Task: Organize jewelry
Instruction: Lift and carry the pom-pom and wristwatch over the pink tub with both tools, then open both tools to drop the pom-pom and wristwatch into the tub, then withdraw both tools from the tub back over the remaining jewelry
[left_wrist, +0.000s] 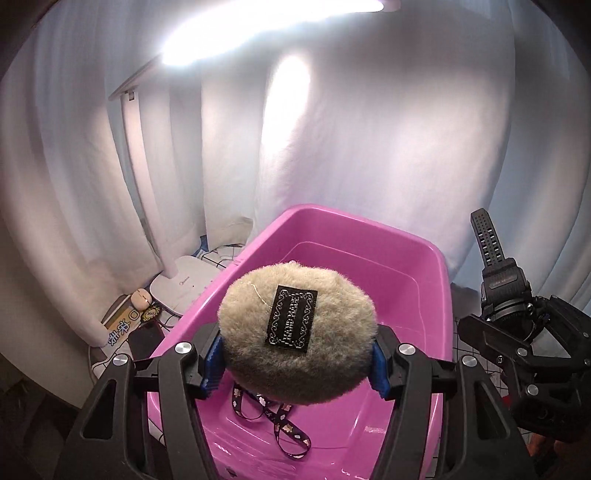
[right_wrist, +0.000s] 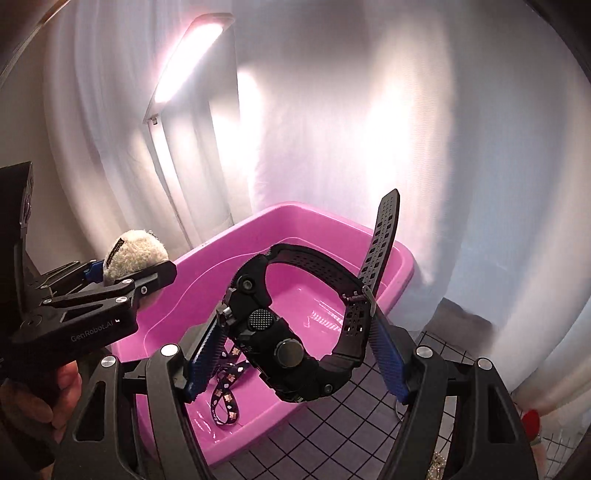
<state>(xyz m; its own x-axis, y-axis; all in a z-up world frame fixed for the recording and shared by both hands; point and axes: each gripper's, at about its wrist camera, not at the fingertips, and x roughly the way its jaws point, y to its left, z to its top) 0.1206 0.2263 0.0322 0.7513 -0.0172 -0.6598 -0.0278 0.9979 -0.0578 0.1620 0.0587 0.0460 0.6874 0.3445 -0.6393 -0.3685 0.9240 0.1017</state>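
My left gripper is shut on a beige fuzzy round pouch with a black patterned label, held above the pink plastic bin. My right gripper is shut on a black sports watch, its perforated strap sticking up, above the bin's near right side. The watch also shows in the left wrist view, and the pouch in the right wrist view. A dark ribbon with small flowers lies on the bin floor, also seen in the right wrist view.
A lit white desk lamp stands left of the bin, with a phone and small items beside its base. White curtains hang behind. A black-lined grid cloth covers the table right of the bin.
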